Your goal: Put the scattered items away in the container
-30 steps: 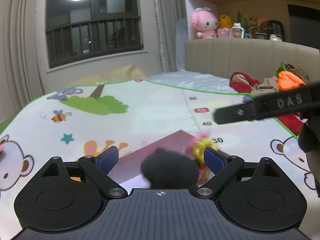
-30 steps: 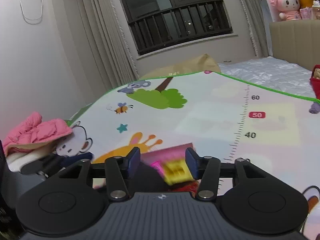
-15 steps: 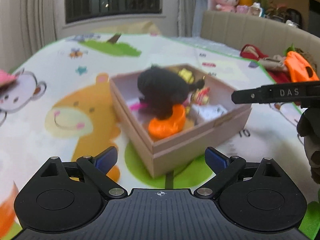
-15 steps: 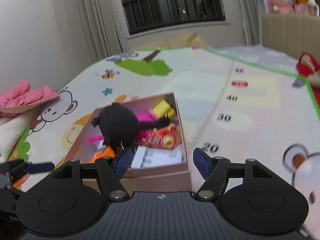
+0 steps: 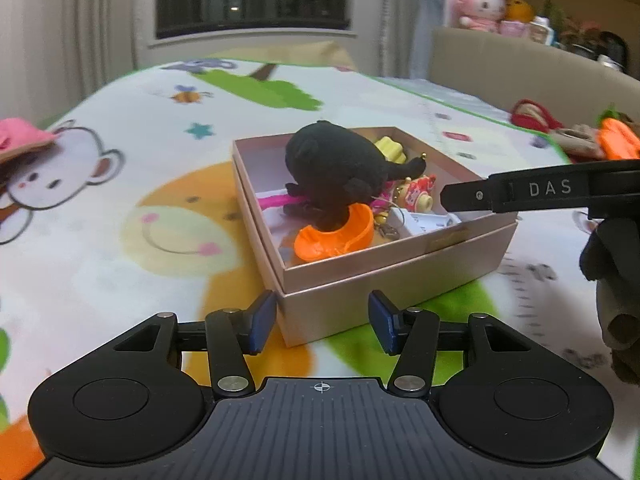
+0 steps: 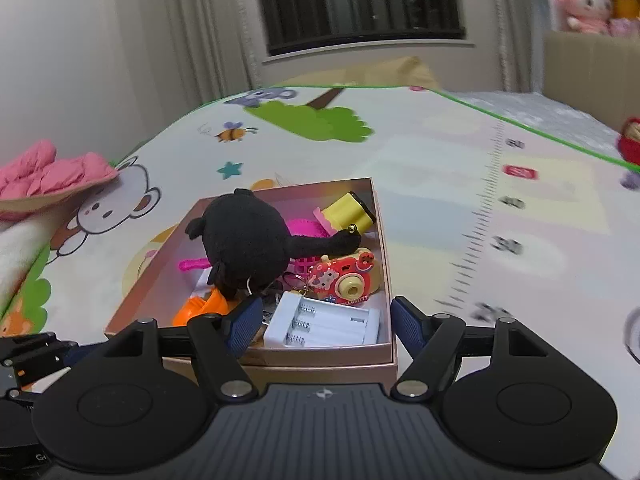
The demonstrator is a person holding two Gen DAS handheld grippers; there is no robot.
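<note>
Your left gripper (image 5: 322, 322) jaws, closing, now straddle the box (image 5: 400, 268) corner; your right gripper (image 6: 326, 326) jaws, opening wider, hold nothing.

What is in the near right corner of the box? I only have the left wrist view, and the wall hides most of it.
Observer: A white battery holder with three empty slots lies flat in that corner of the pink box.
Operator: And the red thing beside the black plush?
Observer: A small red and yellow toy camera with a cartoon face, just beyond the holder, next to the black plush.
Operator: Is my right tool carrying anything?
Observer: No. The right tool is opening with nothing gripped; the box's near right corner sits in the gap between its blue pads.
Operator: Any strays on that side?
Observer: None on the mat right of the box; something red lies past its green edge.
</note>
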